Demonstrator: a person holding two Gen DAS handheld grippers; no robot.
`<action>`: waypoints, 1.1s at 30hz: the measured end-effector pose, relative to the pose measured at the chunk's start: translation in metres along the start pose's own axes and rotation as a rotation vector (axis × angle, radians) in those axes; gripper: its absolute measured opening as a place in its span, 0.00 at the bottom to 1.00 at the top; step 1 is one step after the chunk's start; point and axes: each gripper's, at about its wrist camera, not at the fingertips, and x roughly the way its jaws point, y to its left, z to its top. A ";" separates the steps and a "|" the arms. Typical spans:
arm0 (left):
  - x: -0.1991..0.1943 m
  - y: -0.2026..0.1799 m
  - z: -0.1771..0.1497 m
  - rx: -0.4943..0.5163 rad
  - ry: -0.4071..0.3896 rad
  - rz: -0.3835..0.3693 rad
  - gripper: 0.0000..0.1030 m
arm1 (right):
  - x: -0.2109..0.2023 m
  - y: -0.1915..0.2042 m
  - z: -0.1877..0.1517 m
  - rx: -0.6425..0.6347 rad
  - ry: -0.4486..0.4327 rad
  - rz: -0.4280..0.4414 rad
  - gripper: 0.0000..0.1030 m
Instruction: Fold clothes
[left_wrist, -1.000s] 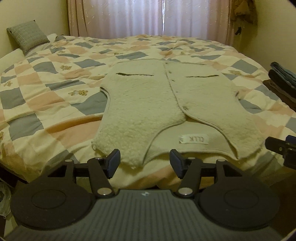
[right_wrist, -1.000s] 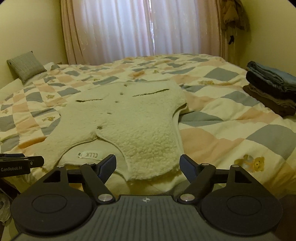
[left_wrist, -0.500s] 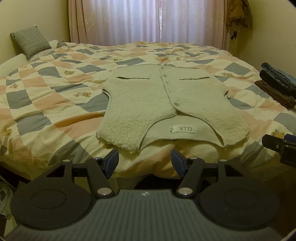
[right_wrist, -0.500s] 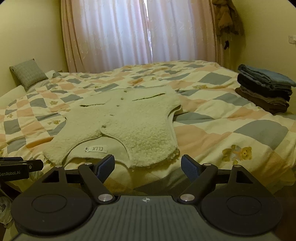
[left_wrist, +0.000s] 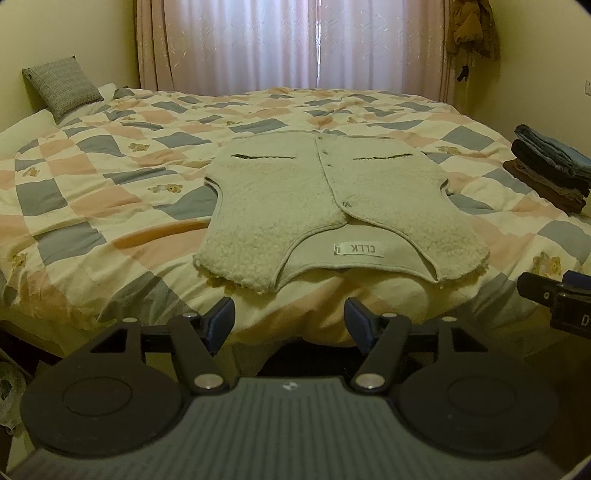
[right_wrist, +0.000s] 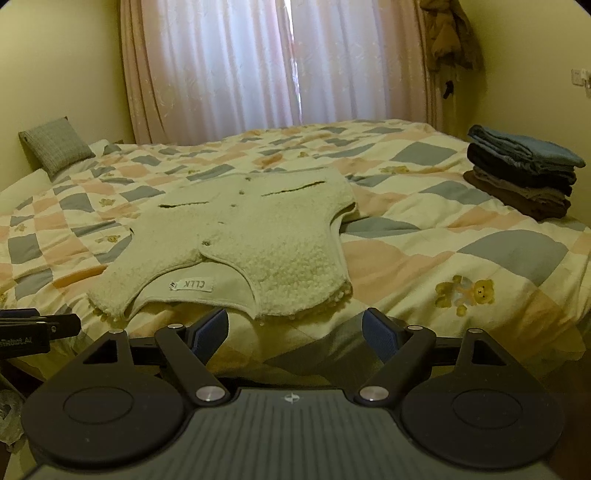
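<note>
Below, left hand-held gripper (left_wrist: 289, 319) fingers spread apart, nothing between, poised off bed's (left_wrist: 92, 206) near edge. Right hand-held gripper (right_wrist: 295, 328) likewise spread, empty. Just ahead of both: fleece vest (left_wrist: 332, 206) flat on quilt, collar with label (left_wrist: 360, 249) nearest, shoulder edges close to bed edge. Open quilt either side of vest. Far right: folded clothes stack (right_wrist: 524, 170). Far left: pillow (left_wrist: 61, 88).

A cream fleece vest (left_wrist: 332, 206) lay flat in the centre of the frame on the bed, front buttoned, collar nearest the camera; a white label (left_wrist: 359, 249) showed inside its neck; folded clothes (right_wrist: 524, 168) sat stacked at right.
</note>
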 end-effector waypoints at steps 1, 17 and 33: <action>-0.001 0.001 0.000 -0.001 -0.001 -0.001 0.60 | 0.000 0.000 0.000 -0.001 0.001 -0.002 0.80; -0.005 0.011 -0.005 -0.017 -0.018 -0.001 0.60 | -0.002 0.004 0.000 -0.019 -0.003 -0.001 0.81; 0.054 0.041 0.001 0.114 -0.027 0.116 0.60 | 0.046 -0.017 0.004 -0.054 0.023 -0.024 0.81</action>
